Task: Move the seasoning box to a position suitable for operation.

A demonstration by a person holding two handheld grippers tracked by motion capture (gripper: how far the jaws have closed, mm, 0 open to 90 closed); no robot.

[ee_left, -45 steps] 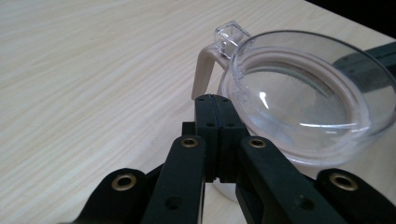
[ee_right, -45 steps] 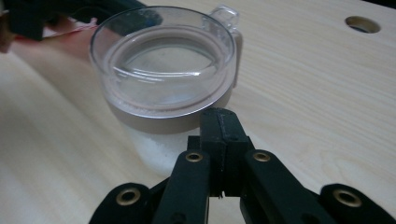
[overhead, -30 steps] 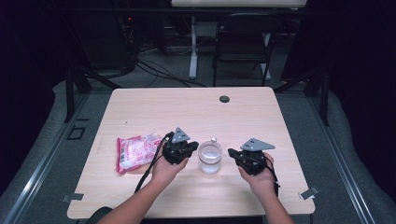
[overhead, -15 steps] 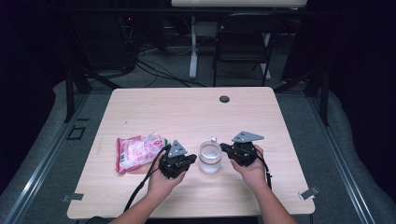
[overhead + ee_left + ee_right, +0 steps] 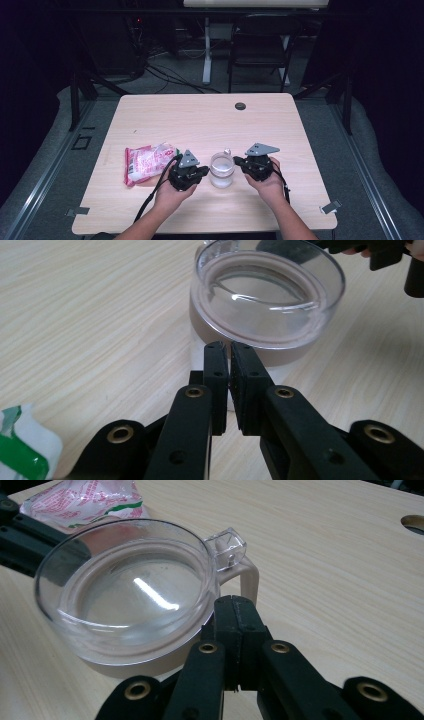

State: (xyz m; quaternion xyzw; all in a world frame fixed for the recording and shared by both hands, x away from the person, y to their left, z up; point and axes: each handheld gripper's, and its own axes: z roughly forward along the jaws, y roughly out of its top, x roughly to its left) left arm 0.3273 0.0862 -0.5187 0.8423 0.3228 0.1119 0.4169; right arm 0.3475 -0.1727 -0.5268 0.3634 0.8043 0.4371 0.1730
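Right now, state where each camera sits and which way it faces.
High view: above the person's side, facing forward and down on the table; both forearms, left gripper, right gripper.
Left gripper view: on that gripper, along its jaws toward the lidded cup.
Right gripper view: likewise, from the cup's handle side.
All share the cup.

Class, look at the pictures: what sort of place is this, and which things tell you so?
Probably a lab or recording studio, not a home: a bare wooden table ringed by dark curtains, cables trailing over the floor behind it, and a folding chair at the back.
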